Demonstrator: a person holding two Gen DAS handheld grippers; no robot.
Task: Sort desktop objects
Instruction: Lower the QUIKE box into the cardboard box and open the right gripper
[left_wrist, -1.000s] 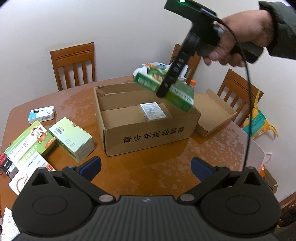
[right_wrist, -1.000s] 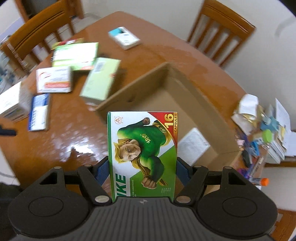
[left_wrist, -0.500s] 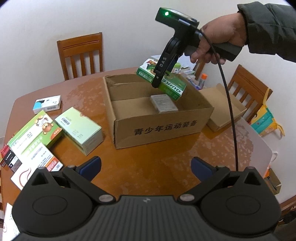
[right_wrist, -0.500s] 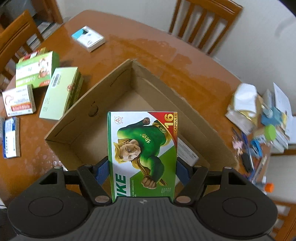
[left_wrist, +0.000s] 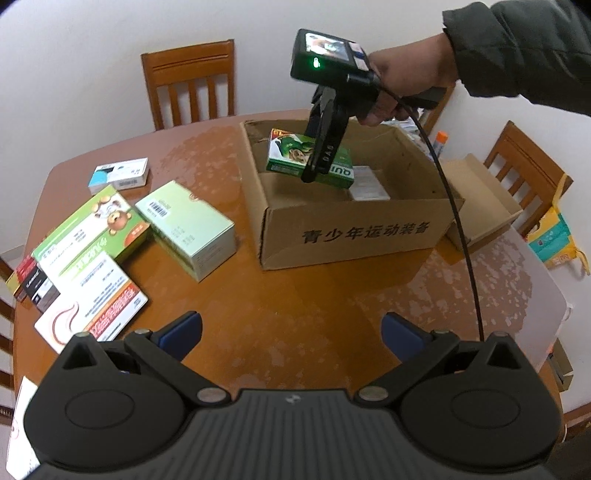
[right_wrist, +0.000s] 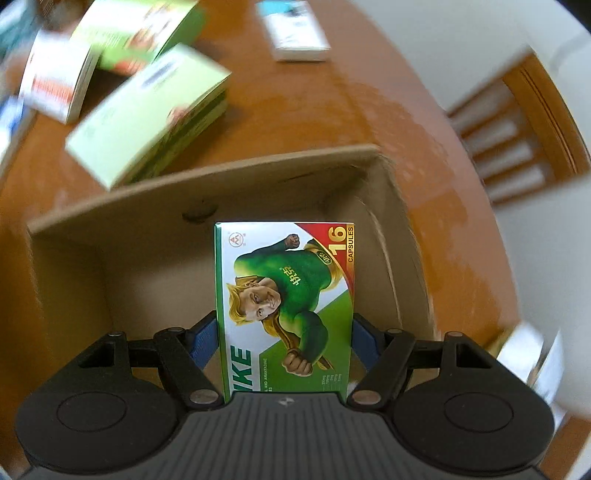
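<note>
My right gripper (right_wrist: 284, 343) is shut on a green capsule box (right_wrist: 284, 295) with a cartoon figure on it, its blue pads pressing both long sides. In the left wrist view that green capsule box (left_wrist: 291, 157) hangs inside the mouth of the open cardboard carton (left_wrist: 347, 229), just below its rim, held by the right gripper (left_wrist: 321, 162) in a person's hand (left_wrist: 402, 77). A pale box (left_wrist: 369, 184) lies flat on the carton floor. My left gripper (left_wrist: 291, 332) stands open over bare table, with nothing between its fingers.
Left of the carton lie several medicine boxes: a pale green one (left_wrist: 184, 225), a bear-printed one (left_wrist: 92, 232), a red-and-white one (left_wrist: 92, 302) and a small blue-and-white one (left_wrist: 120, 175). A cardboard lid (left_wrist: 480, 199) sits right of the carton. Wooden chairs (left_wrist: 190, 83) ring the table.
The right gripper has dropped with the green capsule box from above the carton into its opening and rolled. The left gripper has shifted slightly and stays open.
</note>
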